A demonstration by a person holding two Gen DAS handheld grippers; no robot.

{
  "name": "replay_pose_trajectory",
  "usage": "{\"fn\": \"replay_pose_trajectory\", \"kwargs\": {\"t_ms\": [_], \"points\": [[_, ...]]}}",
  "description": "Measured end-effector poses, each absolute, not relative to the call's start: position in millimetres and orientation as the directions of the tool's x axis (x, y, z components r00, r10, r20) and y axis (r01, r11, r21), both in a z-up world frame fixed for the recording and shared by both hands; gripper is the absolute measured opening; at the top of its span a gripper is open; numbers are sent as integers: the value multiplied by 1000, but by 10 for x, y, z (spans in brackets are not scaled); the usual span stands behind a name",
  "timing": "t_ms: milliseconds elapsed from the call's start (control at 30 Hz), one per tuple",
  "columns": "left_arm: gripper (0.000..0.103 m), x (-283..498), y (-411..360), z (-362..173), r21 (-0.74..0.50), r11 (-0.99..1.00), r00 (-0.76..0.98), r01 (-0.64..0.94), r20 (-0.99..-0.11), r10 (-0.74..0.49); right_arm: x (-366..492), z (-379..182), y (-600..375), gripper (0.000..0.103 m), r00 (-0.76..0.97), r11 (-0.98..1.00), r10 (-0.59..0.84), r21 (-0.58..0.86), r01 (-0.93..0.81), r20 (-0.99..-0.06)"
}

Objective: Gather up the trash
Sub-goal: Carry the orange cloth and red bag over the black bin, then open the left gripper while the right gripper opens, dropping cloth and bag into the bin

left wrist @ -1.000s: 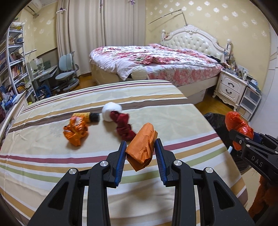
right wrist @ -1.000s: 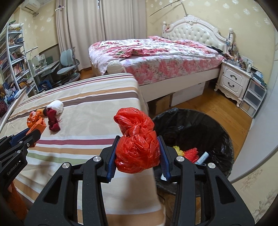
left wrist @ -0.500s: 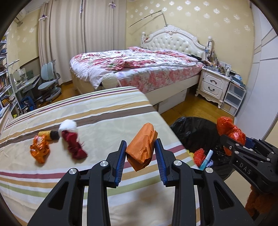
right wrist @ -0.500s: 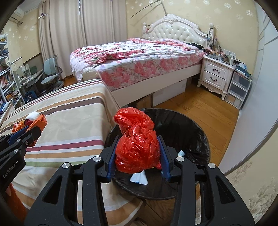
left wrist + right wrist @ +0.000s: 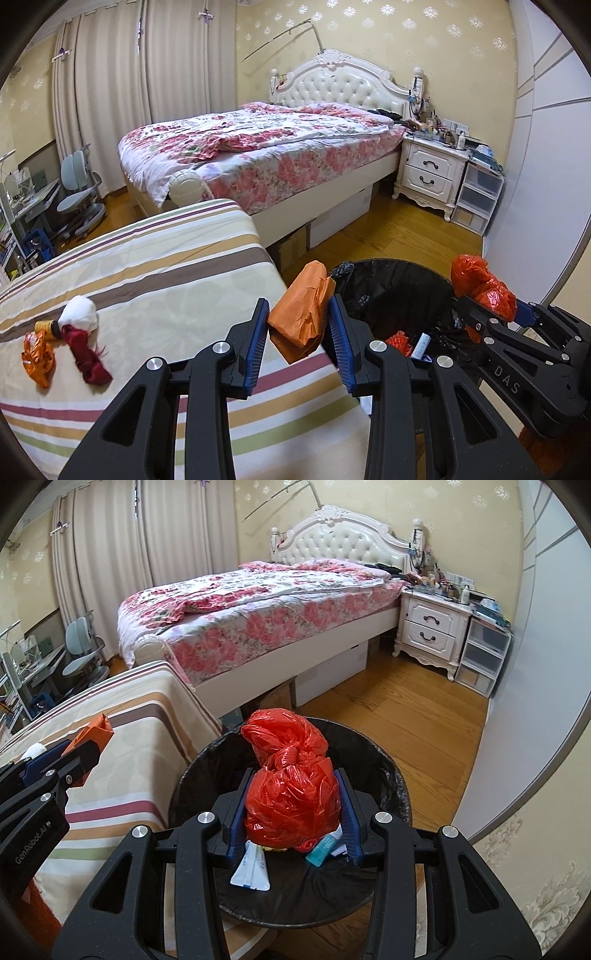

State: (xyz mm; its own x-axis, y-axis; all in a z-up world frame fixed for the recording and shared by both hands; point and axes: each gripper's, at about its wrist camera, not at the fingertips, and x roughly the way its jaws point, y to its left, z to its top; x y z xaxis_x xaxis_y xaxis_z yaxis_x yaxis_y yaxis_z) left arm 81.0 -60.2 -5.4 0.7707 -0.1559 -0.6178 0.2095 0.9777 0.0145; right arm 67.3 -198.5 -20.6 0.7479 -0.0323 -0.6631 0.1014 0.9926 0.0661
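My left gripper [image 5: 298, 334] is shut on an orange paper bag [image 5: 303, 312] and holds it over the edge of the striped bed [image 5: 166, 266], beside the black-lined trash bin [image 5: 384, 284]. My right gripper [image 5: 292, 805] is shut on a knotted red plastic bag [image 5: 291, 786] and holds it right above the bin [image 5: 395, 775], which has wrappers and a small tube inside. The red bag also shows in the left wrist view [image 5: 480, 284]. On the bed lie a crumpled orange wrapper [image 5: 37, 360], a dark red scrap [image 5: 86, 356], a white wad [image 5: 79, 310] and a small yellow bottle [image 5: 44, 326].
A floral bed [image 5: 258, 147] with a white headboard stands behind. A white nightstand [image 5: 430, 173] and plastic drawers [image 5: 476, 199] stand at the right wall. A desk chair [image 5: 77, 192] is at the far left. Wooden floor [image 5: 406, 709] lies around the bin.
Both grippers have moved right with their loads. The right one now hangs over the bin's opening, and the left one has reached the bed's edge next to the bin.
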Motion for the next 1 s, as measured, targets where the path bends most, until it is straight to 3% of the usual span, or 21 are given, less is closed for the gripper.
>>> {"fn": "replay_pose_trajectory", "kwargs": {"t_ms": [667, 767, 800, 867, 1000], "points": [[36, 1200, -917, -266, 49, 971, 727, 235, -672, -142, 918, -372, -2217, 42, 723, 985, -50, 84, 148, -689], [42, 1203, -924, -289, 53, 971, 724, 235, -675, -138, 923, -385, -2235, 43, 722, 985, -56, 82, 154, -690], [49, 1204, -925, -298, 54, 971, 724, 235, -676, -137, 926, -393, -2247, 45, 720, 984, -55, 86, 158, -692], [58, 1213, -910, -306, 55, 971, 725, 231, -676, -134, 932, -403, -2258, 55, 722, 982, -61, 88, 168, -689], [66, 1204, -886, -323, 60, 973, 721, 222, -682, -122, 928, -409, -2272, 55, 722, 980, -71, 87, 179, -688]]}}
